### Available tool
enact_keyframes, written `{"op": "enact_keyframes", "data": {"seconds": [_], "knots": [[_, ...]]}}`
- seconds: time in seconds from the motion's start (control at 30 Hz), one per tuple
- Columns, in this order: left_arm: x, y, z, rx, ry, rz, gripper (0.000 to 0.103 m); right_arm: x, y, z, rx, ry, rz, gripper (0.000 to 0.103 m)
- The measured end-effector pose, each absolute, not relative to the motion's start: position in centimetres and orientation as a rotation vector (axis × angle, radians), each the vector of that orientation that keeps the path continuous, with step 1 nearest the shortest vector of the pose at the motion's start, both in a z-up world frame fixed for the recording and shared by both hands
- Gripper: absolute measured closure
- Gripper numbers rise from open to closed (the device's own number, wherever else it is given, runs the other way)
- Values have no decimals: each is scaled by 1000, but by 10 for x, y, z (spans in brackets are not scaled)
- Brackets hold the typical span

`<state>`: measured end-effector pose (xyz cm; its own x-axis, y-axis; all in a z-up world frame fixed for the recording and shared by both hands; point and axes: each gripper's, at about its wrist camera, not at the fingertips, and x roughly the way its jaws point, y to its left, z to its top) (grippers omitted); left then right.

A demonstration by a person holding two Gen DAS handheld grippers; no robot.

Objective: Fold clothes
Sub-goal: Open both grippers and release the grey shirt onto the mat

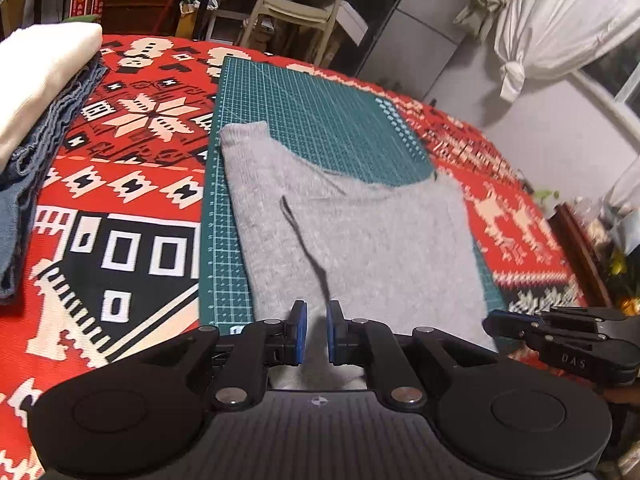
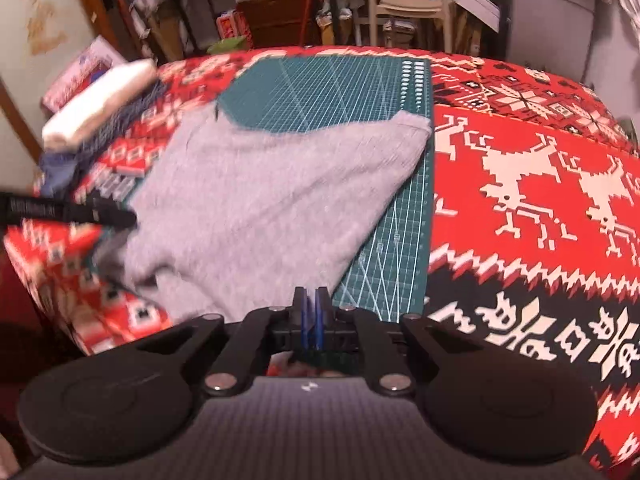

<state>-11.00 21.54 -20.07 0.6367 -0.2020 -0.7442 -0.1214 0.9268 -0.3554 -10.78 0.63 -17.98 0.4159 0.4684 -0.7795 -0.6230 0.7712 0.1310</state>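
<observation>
A grey knit garment [image 1: 360,232] lies flat on a green cutting mat [image 1: 312,100], one narrow part reaching toward the far left. My left gripper [image 1: 316,320] is at its near edge, blue pads close together with grey cloth bunched between them. In the right wrist view the same garment [image 2: 260,184] spreads across the mat [image 2: 332,92], and the left gripper [image 2: 130,220] meets its left edge. My right gripper [image 2: 311,304] is closed to a thin slit at the garment's near right corner. From the left wrist view, the right gripper [image 1: 490,324] touches that corner.
A red patterned blanket [image 1: 120,200] covers the table. A stack of folded clothes [image 1: 40,88], white on top of blue denim, sits at the far left. Behind the table stand a pale chair [image 1: 304,4] and cluttered shelves. The table's near edge drops off at the lower left of the right wrist view.
</observation>
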Motion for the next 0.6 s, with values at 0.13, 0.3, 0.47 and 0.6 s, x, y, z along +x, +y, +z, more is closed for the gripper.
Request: {"op": "enact_keyframes", "data": {"seconds": [0.13, 0.3, 0.47, 0.6], "knots": [[-116, 218, -204, -384, 899, -36, 95, -108, -2, -177, -181, 932, 694, 99], [-116, 217, -204, -377, 900, -33, 95, -91, 5, -171, -161, 886, 668, 99], [-118, 216, -201, -361, 896, -27, 95, -82, 12, -180, -160, 891, 676, 99], [-123, 222, -201, -391, 888, -10, 95, -86, 1, -179, -148, 917, 668, 99]]}}
